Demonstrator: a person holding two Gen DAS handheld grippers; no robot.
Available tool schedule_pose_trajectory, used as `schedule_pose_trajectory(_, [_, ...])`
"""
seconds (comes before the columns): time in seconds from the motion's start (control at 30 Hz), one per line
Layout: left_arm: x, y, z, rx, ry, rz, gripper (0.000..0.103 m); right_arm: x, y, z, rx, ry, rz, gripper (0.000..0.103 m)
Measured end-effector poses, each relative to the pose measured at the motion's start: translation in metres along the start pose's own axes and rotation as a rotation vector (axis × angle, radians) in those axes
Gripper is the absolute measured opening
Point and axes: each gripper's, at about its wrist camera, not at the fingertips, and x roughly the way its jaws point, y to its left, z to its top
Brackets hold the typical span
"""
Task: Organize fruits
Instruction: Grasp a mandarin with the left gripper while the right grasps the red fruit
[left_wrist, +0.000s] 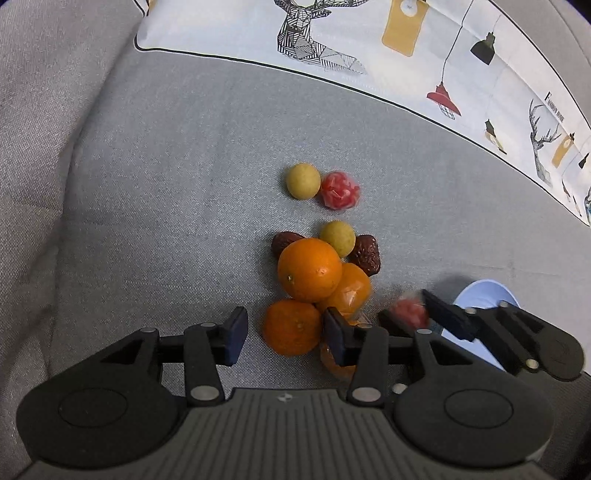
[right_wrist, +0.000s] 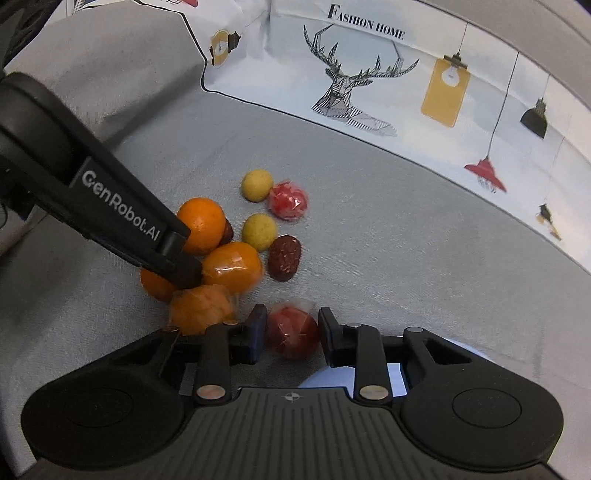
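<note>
Straddling a red wrapped fruit (right_wrist: 292, 334), the right gripper (right_wrist: 291, 334) has its jaws either side of it, left and right, and the wrapper seems to touch both pads, so I judge it gripped or all but gripped. No earlier view confirms a firm pinch. Just behind those jaws, towards the camera, a pale blue bowl (right_wrist: 391, 376) peeks out, which looks like the likely drop place.

The left gripper (left_wrist: 284, 334) has its jaws about half open astride a bare orange (left_wrist: 291, 326), with clear gaps on both sides; nothing is held. A wrapped orange (left_wrist: 349, 291) lies just beyond its right-hand jaw. The fruit is round, so no long axis matters. The surface is a grey cushion (left_wrist: 166, 184), not a bench.
</note>
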Motion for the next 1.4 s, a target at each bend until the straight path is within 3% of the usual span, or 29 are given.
schedule_pose_trajectory(0.1, [-0.001,0.001,0.0,-0.021,0.003,-0.027,0.039,-0.021,-0.01,0.001,0.035,-0.028,0.01,0.032])
schedule_pose_trajectory(0.3, [-0.018,-0.006,-0.004,-0.021,-0.029,-0.018,0.038,-0.094,-0.038,0.017,0.074,-0.145,0.004,0.032])
schedule_pose_trajectory(0.43, [-0.041,-0.017,-0.01,0.017,-0.081,-0.008,0.038,-0.128,-0.055,0.006,0.057,-0.203,-0.031,0.032])
schedule_pose_trajectory(0.57, [-0.062,-0.028,-0.017,0.062,-0.14,-0.017,0.038,-0.116,-0.08,-0.026,0.222,-0.148,-0.022,0.032])
schedule_pose_trajectory(0.67, [-0.073,-0.04,-0.022,0.098,-0.185,-0.024,0.038,-0.11,-0.089,-0.033,0.262,-0.124,-0.055,0.032])
schedule_pose_trajectory(0.8, [-0.074,-0.063,-0.033,0.161,-0.224,-0.004,0.038,-0.109,-0.096,-0.044,0.254,-0.112,-0.083,0.032])
schedule_pose_trajectory(1.03, [-0.054,-0.099,-0.053,0.254,-0.193,-0.038,0.038,-0.107,-0.107,-0.057,0.258,-0.075,-0.094,0.032])
schedule_pose_trajectory(1.4, [-0.037,-0.124,-0.065,0.37,-0.193,-0.098,0.038,-0.112,-0.111,-0.061,0.211,-0.089,-0.125,0.032])
